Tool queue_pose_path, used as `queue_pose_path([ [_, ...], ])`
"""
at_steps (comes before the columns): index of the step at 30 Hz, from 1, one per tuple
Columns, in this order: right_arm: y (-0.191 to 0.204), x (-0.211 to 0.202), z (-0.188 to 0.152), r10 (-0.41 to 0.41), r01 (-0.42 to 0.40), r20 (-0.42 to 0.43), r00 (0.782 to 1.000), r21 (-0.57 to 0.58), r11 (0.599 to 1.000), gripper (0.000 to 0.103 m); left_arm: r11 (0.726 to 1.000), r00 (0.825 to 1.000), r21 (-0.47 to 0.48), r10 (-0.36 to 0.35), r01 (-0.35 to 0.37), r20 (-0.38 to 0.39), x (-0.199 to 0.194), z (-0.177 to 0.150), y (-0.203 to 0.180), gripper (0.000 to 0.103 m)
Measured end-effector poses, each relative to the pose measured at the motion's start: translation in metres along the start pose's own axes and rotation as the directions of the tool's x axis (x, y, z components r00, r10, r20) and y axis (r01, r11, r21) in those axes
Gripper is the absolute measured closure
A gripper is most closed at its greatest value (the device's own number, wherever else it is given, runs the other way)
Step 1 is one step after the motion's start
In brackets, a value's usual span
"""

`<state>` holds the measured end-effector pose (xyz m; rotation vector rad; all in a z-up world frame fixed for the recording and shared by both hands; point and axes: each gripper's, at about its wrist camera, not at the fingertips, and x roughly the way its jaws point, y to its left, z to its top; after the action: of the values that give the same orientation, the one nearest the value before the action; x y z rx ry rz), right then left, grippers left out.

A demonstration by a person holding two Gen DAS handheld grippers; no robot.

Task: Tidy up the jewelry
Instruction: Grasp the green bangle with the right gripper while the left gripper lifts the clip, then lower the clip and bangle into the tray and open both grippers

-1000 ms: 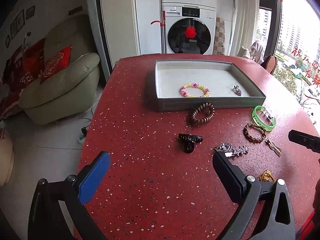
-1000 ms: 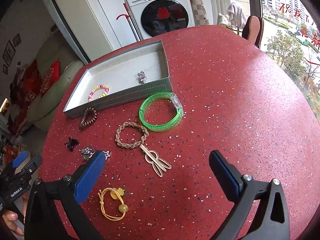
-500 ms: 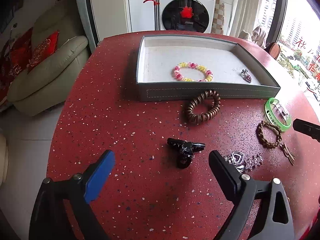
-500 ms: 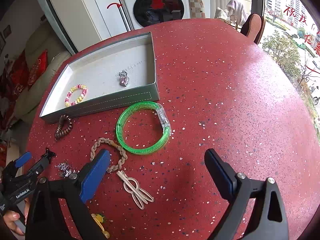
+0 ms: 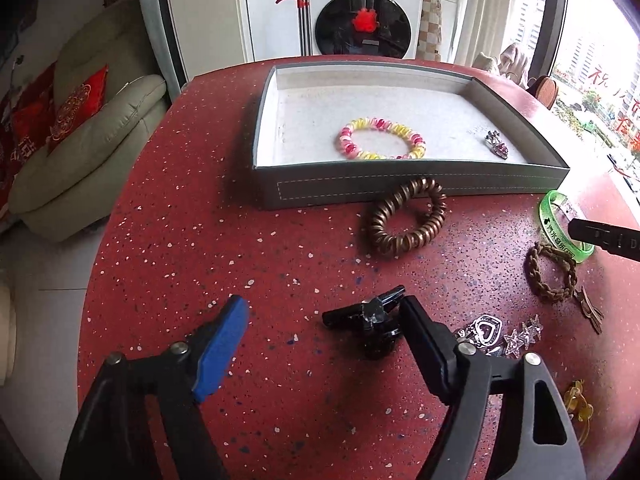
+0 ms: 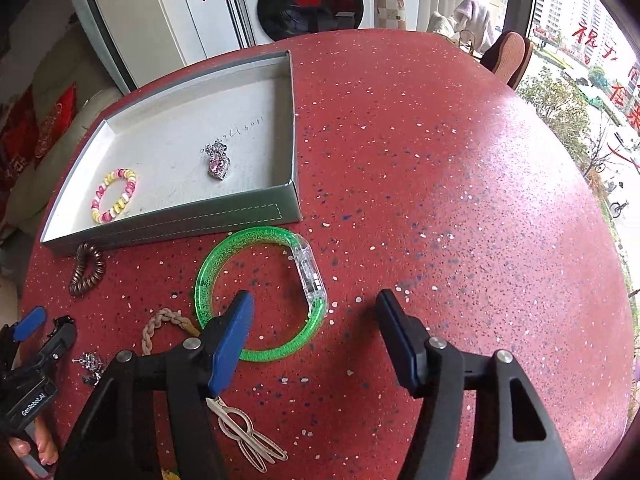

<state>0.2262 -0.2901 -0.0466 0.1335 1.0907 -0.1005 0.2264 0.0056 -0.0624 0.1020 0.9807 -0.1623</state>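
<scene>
1. The black hair claw [image 5: 370, 320] lies on the red speckled table [image 5: 208, 240], on the near side of the grey tray [image 5: 400, 188] and well apart from it.
2. The left gripper [image 5: 320, 320] hovers low over the table with its jaws spread wide, holding nothing; the black finger sits just beside the claw's right end, and the blue-padded finger stands clear to the claw's left.
3. The right gripper [image 6: 314, 312] is likewise spread and empty, tilted down over the green bangle [image 6: 256, 292], which lies just in front of the tray's near wall. Its blue pad overlaps the bangle's near-left arc in the right wrist view; whether it touches cannot be told.
4. Inside the tray lie a pink-and-yellow bead bracelet [image 5: 382, 138] and, nearer the tray's right wall, a silver pendant with a pink stone [image 6: 218, 160].
5. A brown coiled bracelet [image 5: 408, 218] rests against the tray's near wall.
6. Farther from the tray, near the bangle, lie a braided tan bracelet [image 5: 554, 270], a pale looped hair clip [image 6: 250, 436], and silver heart-and-star clips [image 5: 500, 330].
7. A yellow piece [image 5: 578, 404] lies nearest the camera, partly hidden.
8. Beyond the tray's far wall stands a white washing machine [image 5: 362, 20]; a cream sofa [image 5: 88, 140] with red cushions sits left of it, and bright windows right.
</scene>
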Motion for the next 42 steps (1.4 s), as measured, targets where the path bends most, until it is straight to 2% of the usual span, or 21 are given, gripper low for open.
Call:
queue_pose_path([
  [2,0.007,0.000,0.000,-0.024,0.024,0.002,1.000,-0.038,0.999,0.045,1.000,1.000,0.016,-0.007,0.007,0.003,-0.002,0.001,-0.004,0.020],
  [6,0.013,-0.002,-0.002,-0.029,0.029,0.005,1.000,-0.076,0.997,0.062,0.998,0.999,0.051,-0.033,0.033,0.012,-0.005,0.002,-0.013,0.048],
  [8,0.014,-0.004,-0.003,-0.025,0.025,0.001,1.000,-0.079,0.997,0.070,0.996,0.999,0.074,-0.044,0.043,0.005,-0.005,0.002,-0.016,0.048],
  [9,0.015,-0.005,-0.003,-0.021,0.021,0.000,1.000,-0.081,0.997,0.077,0.995,0.998,0.081,-0.059,0.059,0.000,-0.006,0.002,-0.017,0.049],
  [10,0.015,-0.005,-0.004,-0.016,0.016,-0.002,1.000,-0.081,0.997,0.089,0.994,0.997,0.085,-0.071,0.071,-0.002,-0.007,0.002,-0.018,0.049],
  [11,0.015,-0.006,-0.005,-0.004,0.003,-0.004,1.000,-0.075,0.997,0.090,0.993,0.997,0.085,-0.081,0.081,-0.003,-0.009,0.002,-0.018,0.049],
  [17,0.002,-0.019,-0.003,0.093,-0.093,0.007,0.996,-0.004,0.996,0.091,0.992,0.993,0.065,-0.111,0.108,0.039,-0.033,0.010,-0.010,0.049],
  [25,0.004,-0.053,0.019,0.184,-0.185,0.072,0.980,0.004,0.983,0.091,0.989,0.984,0.064,-0.138,0.131,0.115,-0.071,0.042,-0.005,0.049],
  [28,0.010,-0.062,0.035,0.216,-0.217,0.082,0.973,0.000,0.976,0.091,0.986,0.976,0.062,-0.160,0.152,0.145,-0.083,0.062,-0.004,0.049],
  [34,0.026,-0.078,0.078,0.228,-0.224,0.119,0.966,-0.042,0.974,0.091,0.989,0.958,0.057,-0.143,0.133,0.250,-0.108,0.115,0.001,0.049],
  [38,0.037,-0.079,0.111,0.250,-0.246,0.118,0.961,-0.046,0.968,0.091,0.988,0.942,0.036,-0.154,0.150,0.297,-0.111,0.153,0.008,0.049],
  [42,0.049,-0.073,0.137,0.239,-0.233,0.126,0.963,-0.059,0.971,0.091,0.991,0.941,0.033,-0.135,0.131,0.310,-0.100,0.185,0.009,0.049],
])
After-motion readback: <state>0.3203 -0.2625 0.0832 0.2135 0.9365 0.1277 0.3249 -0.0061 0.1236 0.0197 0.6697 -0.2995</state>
